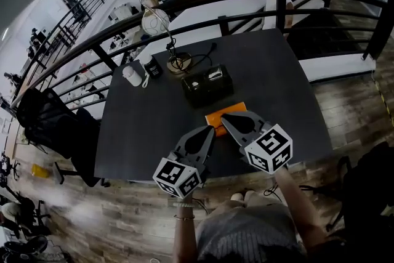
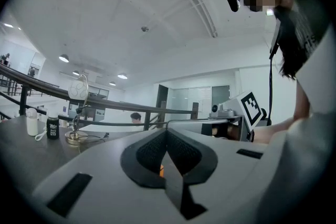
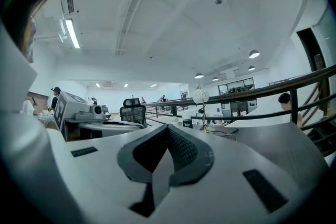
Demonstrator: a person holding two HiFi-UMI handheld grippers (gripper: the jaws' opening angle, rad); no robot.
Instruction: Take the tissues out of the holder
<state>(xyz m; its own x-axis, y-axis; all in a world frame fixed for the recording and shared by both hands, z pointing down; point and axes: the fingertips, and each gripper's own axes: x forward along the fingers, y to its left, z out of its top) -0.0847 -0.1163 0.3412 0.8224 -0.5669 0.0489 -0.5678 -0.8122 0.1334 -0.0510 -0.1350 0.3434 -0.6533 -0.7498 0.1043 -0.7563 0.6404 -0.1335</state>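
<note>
Left gripper (image 1: 211, 130): jaws closed pad to pad with nothing clamped between them. It is held roughly level, tips pointing forward and slightly inward. Right gripper (image 1: 226, 119): jaws likewise closed with nothing between them, tips angled inward, close beside the left gripper's tips. Each marker cube sits at the rear, nearest the torso. The left forearm (image 1: 183, 234) runs straight forward; the right forearm (image 1: 299, 203) angles in from the outer side

On the table (image 1: 277, 71), the holder (image 1: 207, 84) lies between lamp (image 1: 156, 23) behind and flat pad (image 1: 223, 116) before.
</note>
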